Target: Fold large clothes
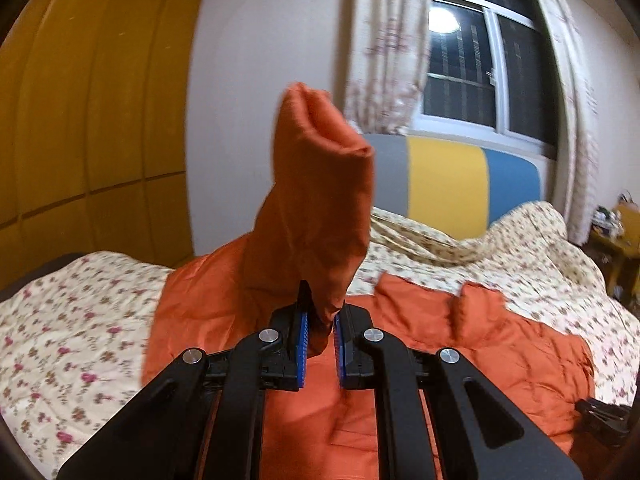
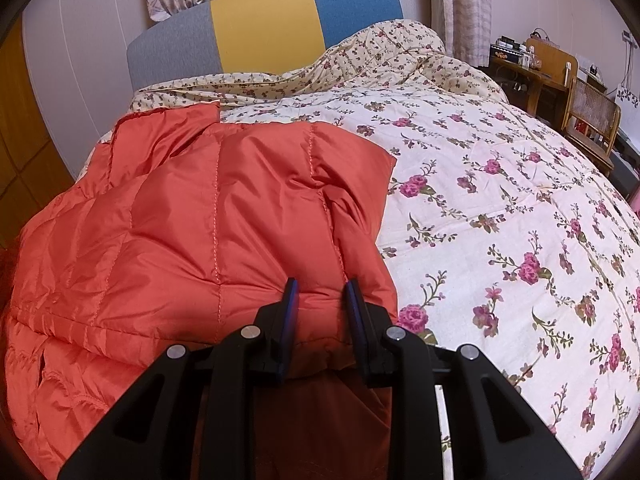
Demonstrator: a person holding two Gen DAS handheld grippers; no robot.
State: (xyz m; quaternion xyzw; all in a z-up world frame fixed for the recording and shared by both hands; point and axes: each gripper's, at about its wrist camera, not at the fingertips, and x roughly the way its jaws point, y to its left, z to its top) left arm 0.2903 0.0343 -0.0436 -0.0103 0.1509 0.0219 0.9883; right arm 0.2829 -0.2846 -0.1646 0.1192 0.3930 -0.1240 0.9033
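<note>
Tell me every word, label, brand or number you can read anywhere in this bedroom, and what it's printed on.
None can be read.
Orange jacket: no visible label or logo, including on the sleeve held up in the left tongs.
Floral quilt: flower pattern only.
Boxes on the desk: markings too small to read.
Marks on the wall by the curtain: too blurred to read.

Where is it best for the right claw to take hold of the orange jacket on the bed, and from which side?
Grip the near folded edge of the orange jacket, coming from the foot of the bed. There the padding bulges between the open right claw, and the floral quilt beside it lies free. The left claw already holds the raised sleeve.
</note>
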